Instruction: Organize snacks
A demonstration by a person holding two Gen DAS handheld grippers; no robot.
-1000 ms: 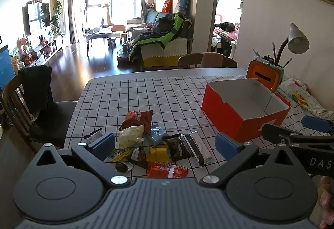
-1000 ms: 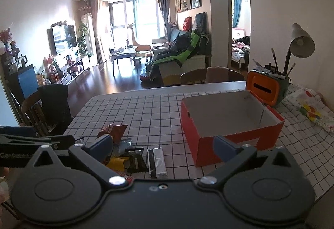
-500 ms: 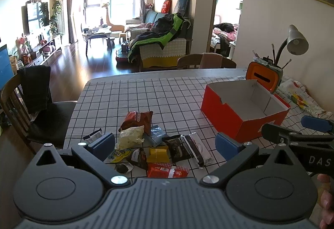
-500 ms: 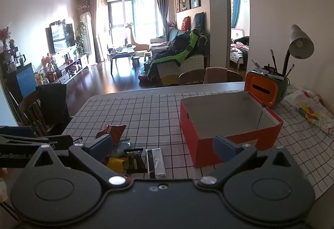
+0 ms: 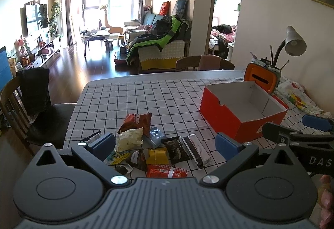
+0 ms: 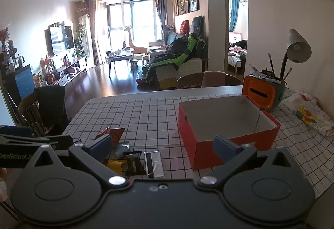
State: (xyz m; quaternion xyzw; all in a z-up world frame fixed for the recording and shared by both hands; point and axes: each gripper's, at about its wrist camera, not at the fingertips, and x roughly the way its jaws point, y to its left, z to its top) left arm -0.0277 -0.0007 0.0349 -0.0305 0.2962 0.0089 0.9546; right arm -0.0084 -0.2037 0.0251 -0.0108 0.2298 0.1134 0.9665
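Observation:
A heap of snack packets point(image 5: 154, 145) lies on the checked tablecloth near the front edge: a red chip bag point(image 5: 136, 121), a pale yellow bag point(image 5: 130, 138), a yellow box point(image 5: 157, 154), dark wrappers and a red packet point(image 5: 167, 171). An empty red box point(image 5: 242, 112) with a white inside stands to the right. My left gripper point(image 5: 165, 144) hovers open just above the heap, holding nothing. My right gripper point(image 6: 163, 144) is open too, between the packets point(image 6: 133, 158) and the red box point(image 6: 225, 124). Each gripper's side shows in the other's view.
An orange and green pen holder point(image 5: 264, 79) and a grey desk lamp point(image 5: 294, 43) stand behind the box near the wall. A patterned cloth point(image 5: 300, 99) lies at the right. Wooden chairs stand at the left point(image 5: 31, 107) and the far side point(image 5: 204, 62).
Both views have shifted only slightly; the grippers stay open and the snacks and box have not moved.

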